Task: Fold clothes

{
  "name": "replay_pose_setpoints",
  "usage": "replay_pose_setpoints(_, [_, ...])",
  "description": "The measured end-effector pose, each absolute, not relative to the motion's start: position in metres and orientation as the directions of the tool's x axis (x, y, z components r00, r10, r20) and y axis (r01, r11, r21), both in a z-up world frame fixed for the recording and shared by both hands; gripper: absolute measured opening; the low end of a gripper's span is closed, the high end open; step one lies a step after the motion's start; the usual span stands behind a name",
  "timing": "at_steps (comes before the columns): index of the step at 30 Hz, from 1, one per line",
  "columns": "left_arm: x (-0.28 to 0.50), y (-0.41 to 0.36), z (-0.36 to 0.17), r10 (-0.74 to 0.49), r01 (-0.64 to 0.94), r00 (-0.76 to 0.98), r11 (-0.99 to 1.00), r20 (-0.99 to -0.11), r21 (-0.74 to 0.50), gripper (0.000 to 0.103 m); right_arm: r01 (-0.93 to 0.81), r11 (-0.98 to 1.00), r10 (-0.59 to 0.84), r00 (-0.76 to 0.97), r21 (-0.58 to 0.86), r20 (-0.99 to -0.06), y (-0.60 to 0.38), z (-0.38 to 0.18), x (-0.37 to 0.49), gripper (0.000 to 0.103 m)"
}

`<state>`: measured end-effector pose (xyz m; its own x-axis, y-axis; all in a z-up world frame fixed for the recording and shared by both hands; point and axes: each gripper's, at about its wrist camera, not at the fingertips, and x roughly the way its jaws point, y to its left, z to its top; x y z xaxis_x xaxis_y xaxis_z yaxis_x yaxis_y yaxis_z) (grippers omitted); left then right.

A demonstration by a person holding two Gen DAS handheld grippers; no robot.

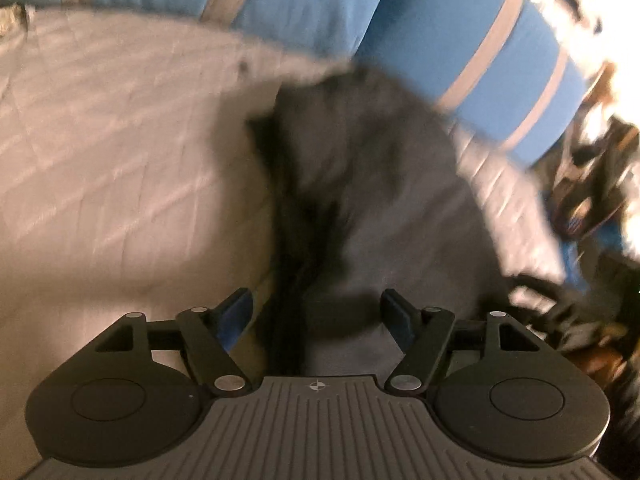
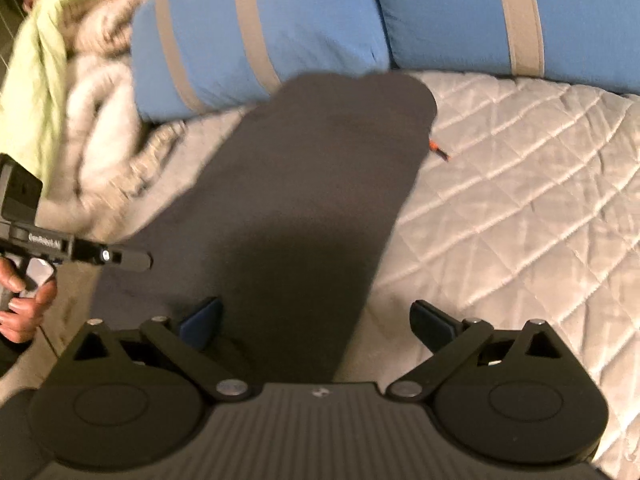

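In the right wrist view, the right gripper (image 2: 316, 322) is held low over the quilted bed cover (image 2: 520, 216), its jaws spread wide with nothing between the pads. The near end of the dark grey garment (image 2: 316, 200) is seen between and just beyond its fingers, not pinched. The garment is laid flat as a long strip running from the near edge of the bed toward the far edge, where its rounded end reaches the blue striped pillows (image 2: 280, 36). A small orange object (image 2: 438, 151) lies just beside the garment's far right side. Toward the bed's far left corner, a heap of beige and green bedding (image 2: 80, 80) is piled. At the left edge, a hand (image 2: 24, 300) is seen gripping the left gripper's handle.

In the blurred left wrist view, the left gripper (image 1: 316, 312) is likewise spread open and empty above the garment's crumpled part.
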<state>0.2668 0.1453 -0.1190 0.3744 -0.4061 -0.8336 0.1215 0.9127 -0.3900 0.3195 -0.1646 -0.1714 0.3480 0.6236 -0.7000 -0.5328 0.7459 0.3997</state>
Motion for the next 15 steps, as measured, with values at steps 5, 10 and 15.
replay_pose_setpoints(5, [0.266, 0.144, -0.135, -0.391, 0.118, 0.382, 0.919, -0.837, -0.376, 0.075, -0.505, 0.756, 0.609, 0.308, 0.417, -0.731, -0.165, -0.184, 0.325, 0.102])
replay_pose_setpoints(10, [0.266, 0.144, -0.129, -0.386, 0.099, 0.381, 0.920, -0.840, -0.378, 0.076, -0.512, 0.748, 0.624, 0.326, 0.422, -0.710, -0.168, -0.177, 0.321, 0.103])
replay_pose_setpoints(15, [0.266, 0.157, -0.112, -0.450, 0.018, 0.421, 0.872, -0.787, -0.489, 0.076, -0.494, 0.739, 0.662, 0.409, 0.457, -0.628, -0.181, -0.161, 0.323, 0.103])
